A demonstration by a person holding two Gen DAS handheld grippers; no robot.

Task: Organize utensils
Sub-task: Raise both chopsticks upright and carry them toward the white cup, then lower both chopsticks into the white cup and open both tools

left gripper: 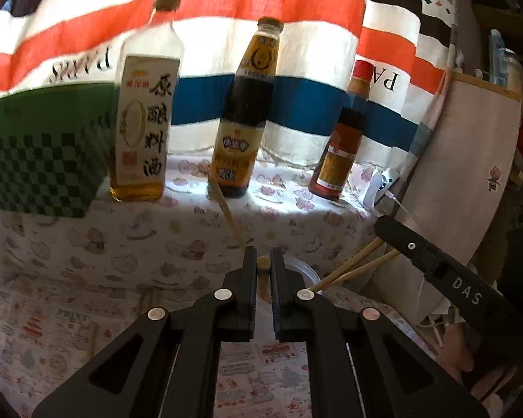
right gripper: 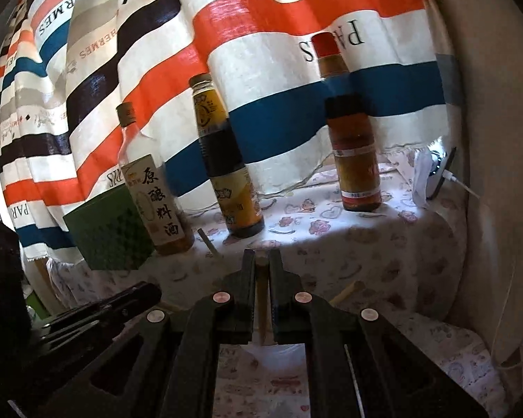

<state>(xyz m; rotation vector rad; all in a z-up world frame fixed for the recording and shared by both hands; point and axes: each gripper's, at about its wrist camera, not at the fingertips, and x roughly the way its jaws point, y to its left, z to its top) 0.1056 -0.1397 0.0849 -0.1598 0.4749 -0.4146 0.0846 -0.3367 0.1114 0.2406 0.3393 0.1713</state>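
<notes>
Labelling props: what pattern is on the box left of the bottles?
Green checkerboard on the box, plain green above; clearest in left wrist view.

Strongly backlit through the striped curtain, with a bright band across the far edge of the tablecloth and deep shadow over its near part. Bottles silhouetted and glowing amber. Slightly soft throughout; heavy fisheye bending and black vignetting at the corners.

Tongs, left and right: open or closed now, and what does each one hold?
Left tongs: closed on a wooden chopstick.
Right tongs: closed on a wooden chopstick.
</notes>
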